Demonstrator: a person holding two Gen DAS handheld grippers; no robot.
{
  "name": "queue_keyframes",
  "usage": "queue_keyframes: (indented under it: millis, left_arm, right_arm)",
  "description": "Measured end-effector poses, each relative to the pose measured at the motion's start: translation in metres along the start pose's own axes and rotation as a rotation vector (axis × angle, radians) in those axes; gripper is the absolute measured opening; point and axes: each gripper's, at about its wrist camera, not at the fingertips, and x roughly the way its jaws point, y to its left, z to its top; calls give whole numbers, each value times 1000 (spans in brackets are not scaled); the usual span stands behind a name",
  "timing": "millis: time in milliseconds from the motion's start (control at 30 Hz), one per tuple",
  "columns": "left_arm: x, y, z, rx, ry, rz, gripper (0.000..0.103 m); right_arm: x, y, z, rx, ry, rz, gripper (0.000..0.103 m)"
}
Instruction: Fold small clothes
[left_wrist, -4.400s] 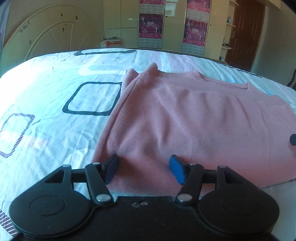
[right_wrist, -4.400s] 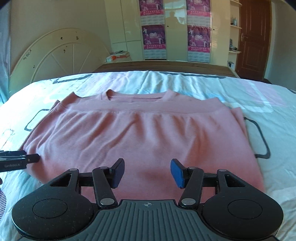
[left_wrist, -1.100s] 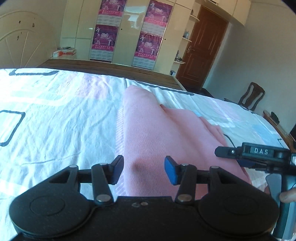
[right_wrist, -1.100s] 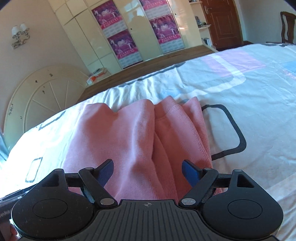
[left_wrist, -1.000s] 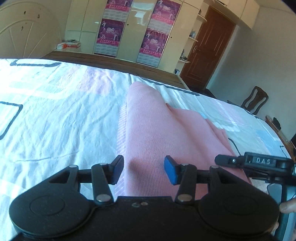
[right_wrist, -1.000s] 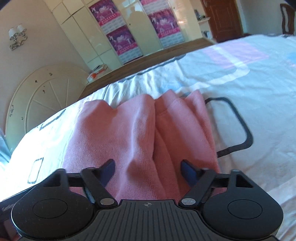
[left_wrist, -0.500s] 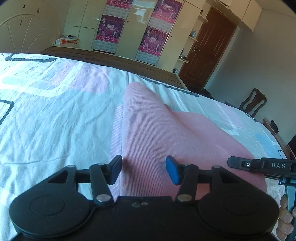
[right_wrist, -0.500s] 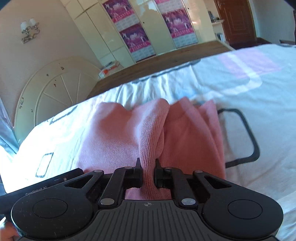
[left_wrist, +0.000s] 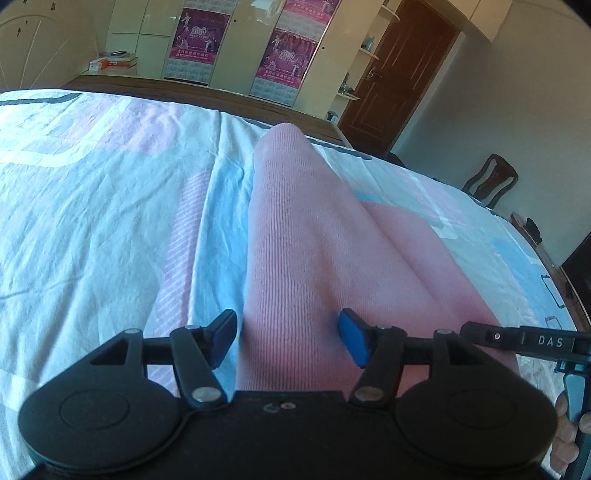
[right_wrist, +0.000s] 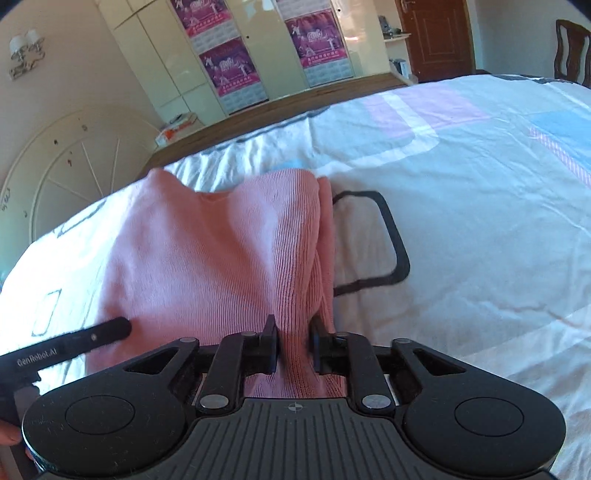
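Observation:
A pink ribbed sweater (left_wrist: 306, 236) lies folded lengthwise in a long band on the bed. My left gripper (left_wrist: 288, 339) hovers over its near end. Its jaws are opening, and the cloth lies between the blue pads without being pressed. In the right wrist view the sweater (right_wrist: 207, 251) bunches into a raised fold that runs into my right gripper (right_wrist: 294, 343). Those jaws are narrow and opening, and the fold still fills the gap and touches both pads. Each view shows the other gripper's black finger at its edge: right finger (left_wrist: 517, 338), left finger (right_wrist: 74, 347).
The bed sheet (left_wrist: 92, 221) is white with pink, blue and black-outlined shapes, one outline (right_wrist: 388, 251) just right of the sweater. Beyond the bed are a wardrobe with posters (left_wrist: 284, 59), a brown door (left_wrist: 402, 74), a chair (left_wrist: 489, 181) and a round headboard (right_wrist: 74, 177).
The sweater, once spread flat, is now gathered into a narrow band. My right jaws closed on a fold and have since parted slightly. My left jaws stand wider than before.

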Motion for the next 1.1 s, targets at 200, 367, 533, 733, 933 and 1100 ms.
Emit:
queue_keyframes:
  millis: [200, 367, 533, 733, 933, 1100]
  left_arm:
    - [0, 4, 20, -35, -4, -1, 62]
    - [18, 6, 42, -62, -8, 6, 62]
    - [43, 14, 63, -116, -2, 5, 62]
    - [65, 25, 76, -163, 7, 11, 65]
    - [66, 23, 74, -134, -22, 24, 58]
    - [68, 17, 74, -106, -38, 47, 64]
  right_arm:
    - [5, 0, 29, 26, -41, 21, 47]
    - [33, 1, 60, 43, -26, 38, 47]
    - [63, -4, 81, 59, -6, 34, 47]
    - [84, -6, 85, 36, -4, 7, 25]
    - [68, -5, 84, 23, -109, -11, 9]
    - [60, -8, 81, 14, -177, -55, 9]
